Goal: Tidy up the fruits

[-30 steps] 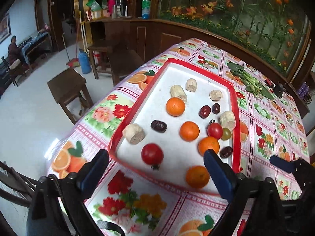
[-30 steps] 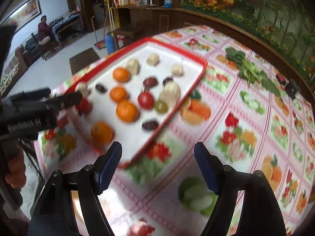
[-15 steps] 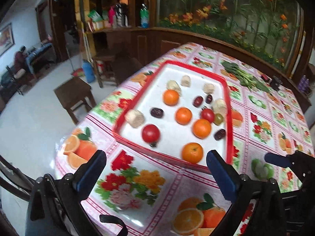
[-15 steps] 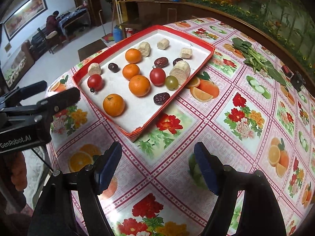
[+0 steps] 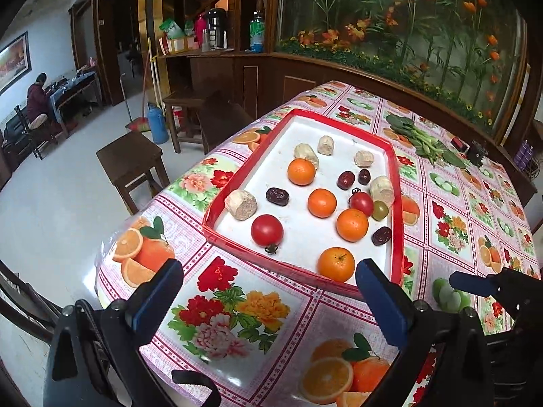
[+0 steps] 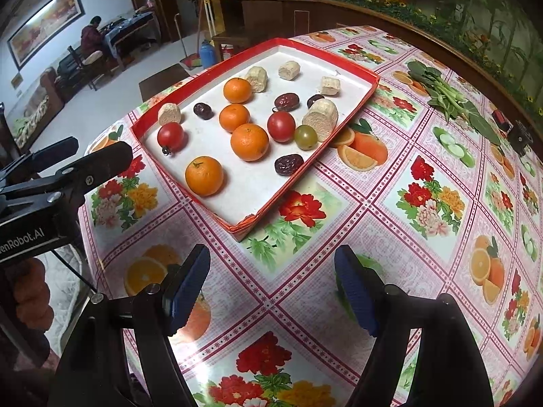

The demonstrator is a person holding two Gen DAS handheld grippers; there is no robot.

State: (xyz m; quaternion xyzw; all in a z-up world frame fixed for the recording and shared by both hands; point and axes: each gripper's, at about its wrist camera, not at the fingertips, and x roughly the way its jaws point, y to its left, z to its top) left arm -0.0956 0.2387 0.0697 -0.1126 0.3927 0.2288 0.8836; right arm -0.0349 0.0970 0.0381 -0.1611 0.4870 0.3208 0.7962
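The tray [image 5: 396, 203], red-rimmed with a white floor, lies on the table's near-left part and holds all the fruit. Four oranges sit in it: one [image 5: 336, 264] by the near rim, one [image 5: 352, 224] just beyond, one [image 5: 322, 202] at the middle and one [image 5: 301, 171] farther back. A big tomato [image 5: 267, 230] lies near the left rim, a smaller tomato [image 5: 361, 203] right of centre, touching a green fruit [image 5: 380, 209]. Four dark dates are scattered about: one [image 5: 277, 196] on the left, two [image 5: 346, 180] close together toward the far right, one [image 5: 381, 236] by the right rim. Five pale stubby cut pieces lie among them, one [image 5: 242, 204] at the left rim, the rest farther back; what they are I cannot tell.

The left gripper [image 5: 268, 300] hovers above the cloth just short of the tray's near rim, fingers spread wide and holding nothing. The right gripper [image 6: 271, 288] hangs over bare cloth near the tray's near corner, its fingers likewise wide apart and empty.

The table [image 6: 424, 203] wears a pink cloth printed with flowers and fruit. Leafy greens [image 6: 448, 95] lie on it to the far right, well apart from the tray. Beyond stand a wooden stool [image 5: 130, 159], a wooden counter [image 5: 237, 68] with bottles, and a wall painted with flowers. A person [image 5: 35, 101] sits at a table at far left.
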